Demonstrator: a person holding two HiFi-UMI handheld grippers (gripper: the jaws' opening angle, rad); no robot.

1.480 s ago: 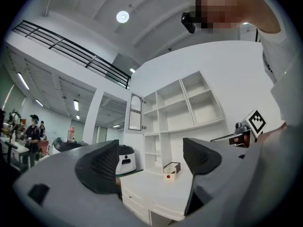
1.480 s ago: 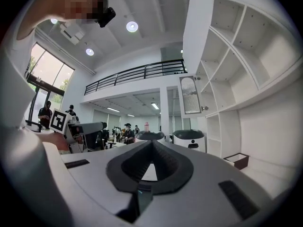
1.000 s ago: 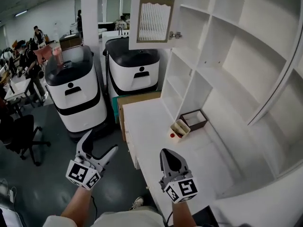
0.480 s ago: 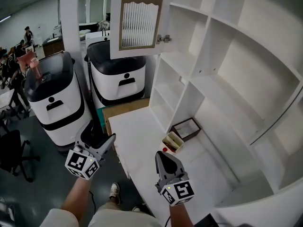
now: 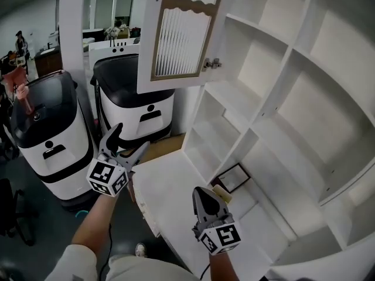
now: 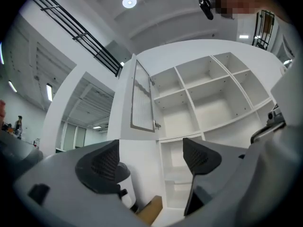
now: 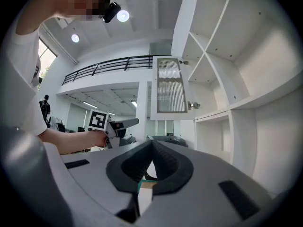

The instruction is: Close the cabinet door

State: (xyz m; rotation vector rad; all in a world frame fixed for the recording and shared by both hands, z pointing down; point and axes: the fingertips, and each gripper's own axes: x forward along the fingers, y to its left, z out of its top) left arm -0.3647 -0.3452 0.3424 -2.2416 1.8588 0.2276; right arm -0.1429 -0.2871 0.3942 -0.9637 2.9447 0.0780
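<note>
The white-framed cabinet door with a ribbed glass panel and tan scalloped trim [image 5: 181, 34] stands swung open, jutting out from the upper left of the white open-shelf cabinet [image 5: 281, 98]. A small metal hinge [image 5: 212, 63] joins its lower inner corner to the cabinet.

Your left tool [image 5: 130, 140] is below the door and well apart from it, touching nothing. Its jaws are spread wide and empty, pointing up and forward. In the left gripper view the door shows above the gap between the two dark jaw pads. Your left forearm rises from the lower left of the head view, off the left edge of the white surface [image 5: 170, 186], with the marker cube at the wrist end.

Your right tool [image 5: 203, 192] sits much lower, over the front part of the surface, with its jaws pressed together on nothing. Its tips point towards the cabinet, and the door is far above it and to the left.

At the back of the surface, against the cabinet's lowest compartment, lie a shallow dark-framed tray [image 5: 234, 177] and a small cream container [image 5: 221, 193] just beside it.

Beyond the surface's left edge two white-and-black rounded machines [image 5: 135, 98] stand on the floor.
</note>
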